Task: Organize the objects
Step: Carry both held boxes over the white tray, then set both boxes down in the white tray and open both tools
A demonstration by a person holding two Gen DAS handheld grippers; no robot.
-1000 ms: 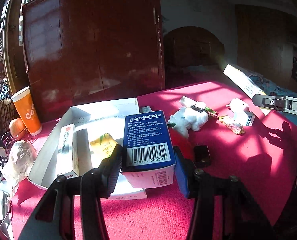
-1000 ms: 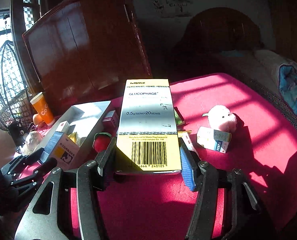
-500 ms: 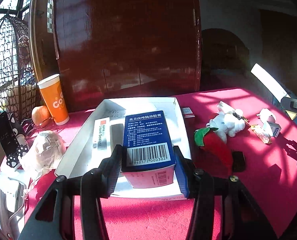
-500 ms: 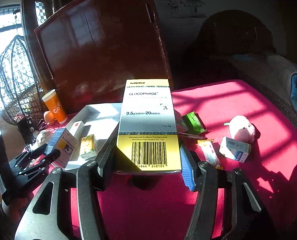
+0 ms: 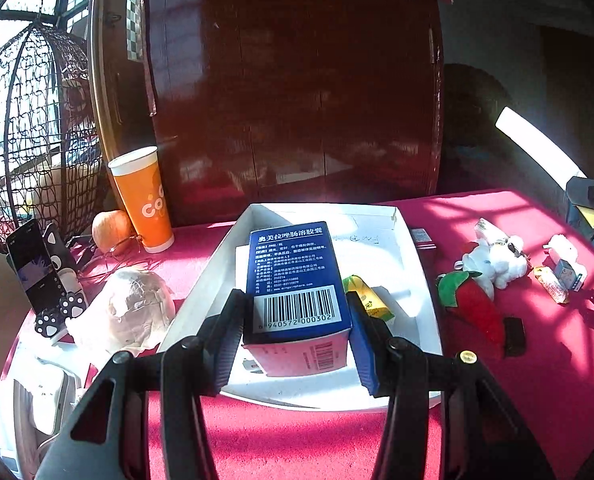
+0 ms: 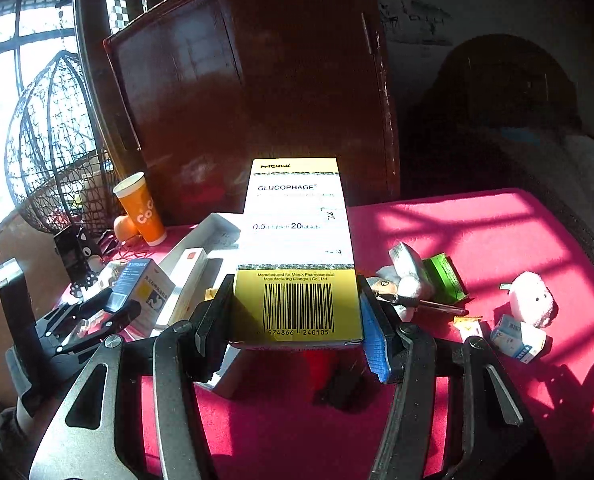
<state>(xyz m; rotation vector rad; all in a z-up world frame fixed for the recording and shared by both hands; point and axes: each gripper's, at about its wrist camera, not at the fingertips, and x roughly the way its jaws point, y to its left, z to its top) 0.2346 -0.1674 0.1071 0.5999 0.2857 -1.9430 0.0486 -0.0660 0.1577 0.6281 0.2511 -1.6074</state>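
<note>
My left gripper (image 5: 295, 320) is shut on a blue medicine box (image 5: 293, 272) and holds it over the near part of a white tray (image 5: 421, 280) on the red table. A yellow sachet (image 5: 367, 300) lies in the tray. My right gripper (image 6: 293, 320) is shut on a white and yellow Glucophage box (image 6: 297, 240), held above the table right of the tray (image 6: 217, 224). The left gripper with the blue box (image 6: 143, 288) also shows in the right wrist view, next to a white and red box (image 6: 187, 276) in the tray.
On the table lie a strawberry toy (image 5: 473, 304), white plush toys (image 5: 497, 258), a pink plush (image 6: 531, 298), a green packet (image 6: 445, 276), small boxes (image 6: 517, 340) and a black block (image 5: 513, 332). An orange cup (image 5: 143, 200), an orange fruit (image 5: 109, 230) and a phone (image 5: 33, 272) stand left. A wooden cabinet (image 5: 289, 100) stands behind.
Both grippers have moved left with their boxes. The left one now holds the blue box over the tray; the right one has come closer to the tray.
</note>
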